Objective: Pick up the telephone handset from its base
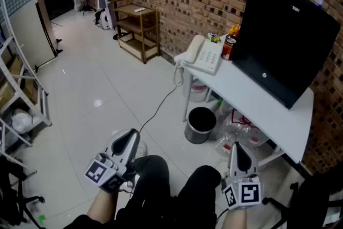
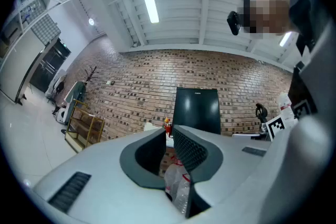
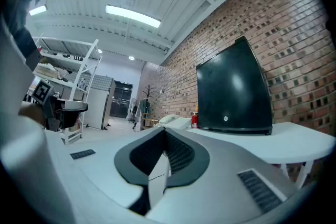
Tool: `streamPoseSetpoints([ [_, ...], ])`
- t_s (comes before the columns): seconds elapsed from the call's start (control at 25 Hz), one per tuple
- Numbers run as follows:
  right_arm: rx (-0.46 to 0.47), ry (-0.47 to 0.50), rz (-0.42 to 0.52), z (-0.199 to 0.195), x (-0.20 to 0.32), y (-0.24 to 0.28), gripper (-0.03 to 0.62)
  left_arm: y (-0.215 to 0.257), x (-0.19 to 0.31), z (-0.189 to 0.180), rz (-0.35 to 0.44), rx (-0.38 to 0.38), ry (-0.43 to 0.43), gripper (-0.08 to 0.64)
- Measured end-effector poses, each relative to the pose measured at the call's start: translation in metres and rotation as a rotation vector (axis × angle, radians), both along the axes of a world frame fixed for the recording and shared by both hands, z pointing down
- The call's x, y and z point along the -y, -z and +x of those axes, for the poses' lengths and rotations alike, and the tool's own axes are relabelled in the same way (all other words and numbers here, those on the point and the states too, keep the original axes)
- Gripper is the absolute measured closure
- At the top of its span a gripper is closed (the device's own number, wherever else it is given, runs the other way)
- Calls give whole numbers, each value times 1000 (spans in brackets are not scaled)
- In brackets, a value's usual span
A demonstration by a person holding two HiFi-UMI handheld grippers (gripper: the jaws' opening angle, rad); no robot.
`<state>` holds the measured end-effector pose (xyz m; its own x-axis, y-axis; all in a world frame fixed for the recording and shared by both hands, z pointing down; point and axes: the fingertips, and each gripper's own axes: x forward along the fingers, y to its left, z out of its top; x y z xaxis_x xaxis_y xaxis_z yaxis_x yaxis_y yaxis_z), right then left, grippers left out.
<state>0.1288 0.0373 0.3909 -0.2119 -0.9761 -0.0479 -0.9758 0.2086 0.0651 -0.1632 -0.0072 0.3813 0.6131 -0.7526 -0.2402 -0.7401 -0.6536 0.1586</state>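
A white telephone (image 1: 204,56) sits at the left end of the white table (image 1: 257,107), its handset (image 1: 193,52) resting on the base. In the right gripper view the telephone (image 3: 176,122) is small and far off, beyond the jaws. Both grippers are held low over the person's lap, well short of the table. My left gripper (image 1: 127,142) (image 2: 169,132) has its jaws together with nothing between them. My right gripper (image 1: 238,152) (image 3: 164,137) is also shut and empty, pointing toward the table.
A large black monitor (image 1: 284,40) fills the table's right half, with a red can (image 1: 229,46) beside the telephone. Under the table are a black bin (image 1: 201,124) and clear plastic bags (image 1: 236,135). A cord (image 1: 159,107) trails over the floor. A wooden shelf (image 1: 138,27) stands by the brick wall.
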Motion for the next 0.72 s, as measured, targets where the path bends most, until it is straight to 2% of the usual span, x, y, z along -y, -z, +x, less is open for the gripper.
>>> streamPoseSetpoints([
  [0.12, -21, 20, 14, -1, 21, 16, 584, 7, 18, 0, 13, 5, 3, 517],
  [0.32, -49, 48, 28, -6, 69, 26, 584, 3, 66, 12, -5, 56, -3, 517],
  [0.48, -56, 57, 47, -3, 111, 37, 584, 18, 113, 33, 11, 94, -12, 517],
  [0.72, -95, 59, 50, 8, 152, 62, 584, 61, 168, 77, -16, 114, -54, 517],
])
